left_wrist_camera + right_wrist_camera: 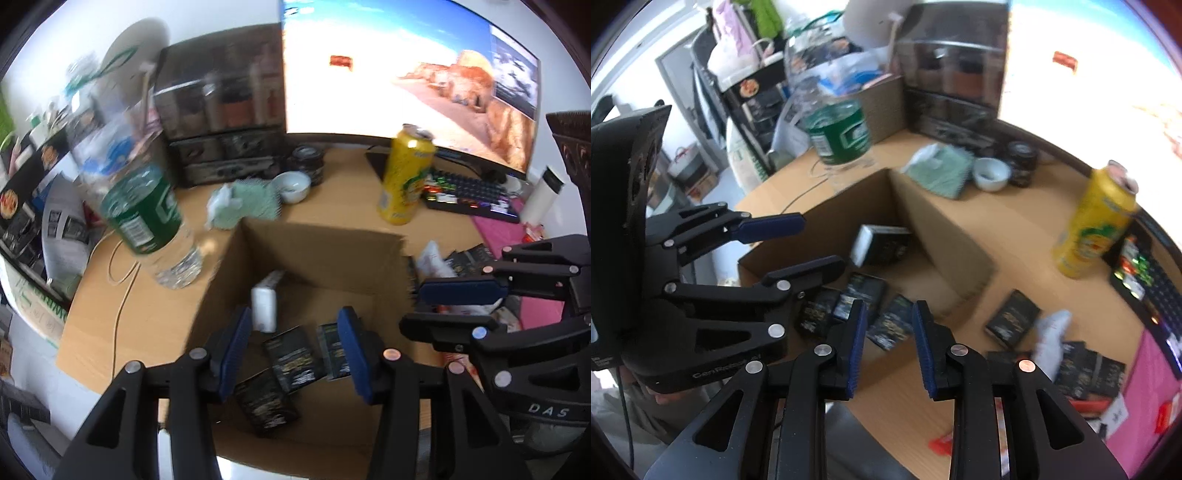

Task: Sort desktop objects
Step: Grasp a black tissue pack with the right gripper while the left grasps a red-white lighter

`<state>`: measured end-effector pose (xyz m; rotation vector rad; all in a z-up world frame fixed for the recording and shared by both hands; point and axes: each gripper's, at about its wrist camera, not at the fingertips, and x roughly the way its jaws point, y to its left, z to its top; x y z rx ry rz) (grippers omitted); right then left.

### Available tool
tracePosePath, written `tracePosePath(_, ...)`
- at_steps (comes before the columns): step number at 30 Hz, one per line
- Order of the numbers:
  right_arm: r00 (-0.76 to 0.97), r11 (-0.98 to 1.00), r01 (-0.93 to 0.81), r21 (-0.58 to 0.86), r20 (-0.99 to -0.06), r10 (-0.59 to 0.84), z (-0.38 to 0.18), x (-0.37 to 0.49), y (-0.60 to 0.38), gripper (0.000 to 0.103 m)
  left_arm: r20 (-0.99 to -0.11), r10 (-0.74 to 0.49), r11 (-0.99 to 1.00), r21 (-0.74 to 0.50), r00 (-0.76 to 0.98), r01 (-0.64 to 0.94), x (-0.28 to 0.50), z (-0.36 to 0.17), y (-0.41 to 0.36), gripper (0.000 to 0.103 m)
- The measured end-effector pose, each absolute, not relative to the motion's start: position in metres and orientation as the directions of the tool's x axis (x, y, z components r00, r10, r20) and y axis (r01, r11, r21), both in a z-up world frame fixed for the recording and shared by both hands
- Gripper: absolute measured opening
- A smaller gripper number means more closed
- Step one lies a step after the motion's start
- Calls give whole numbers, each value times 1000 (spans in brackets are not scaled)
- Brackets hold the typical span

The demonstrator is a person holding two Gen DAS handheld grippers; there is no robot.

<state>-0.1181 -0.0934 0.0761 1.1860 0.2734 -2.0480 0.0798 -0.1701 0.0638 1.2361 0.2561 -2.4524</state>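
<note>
An open cardboard box (321,236) stands on the wooden desk and holds several black packets (291,354) with gold print. A blurred white-ended packet (264,302) is near its back wall. My left gripper (295,321) hangs over the box, jaws wide open and empty. My right gripper (889,314) is over the box's right side (942,229), jaws a little apart with nothing pressed between the pads. More black packets (1012,317) and a white wrapper (1052,339) lie on the desk to the right. Each gripper shows in the other's view: right (450,306), left (798,247).
A yellow can (404,177) stands behind the box on the right, and a green-labelled water bottle (144,210) on the left. A green cloth (247,203), white bowl (291,186), black jar (306,162), drawer unit (221,103), monitor (406,74) and keyboard (469,192) line the back. A pink mat (1145,387) lies at the right.
</note>
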Motion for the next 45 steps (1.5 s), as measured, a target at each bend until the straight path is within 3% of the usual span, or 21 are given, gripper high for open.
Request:
tracePosePath(9,-451,-865,498,63,-833,-320,74,-111,30,29,-779,-168,-980,65,-604,189,34,82,-77,55)
tracePosePath(16,-390,-943,329,53,-901,-187,10,-109,105,34,-851,-61,-995,12,-522,97,-2,39,-33,56)
tracePosePath(23,-286,-946,298,127,-934,-215,-47,-99,128,34,-923,-29,-995,-11,-385,101,-14,-25,-14,56)
tracePosePath(45,-298,-964,246,96,-939,-169,-63,-89,143,34,-936,-41,-998,57,-349,-36,-23,-48,53,55)
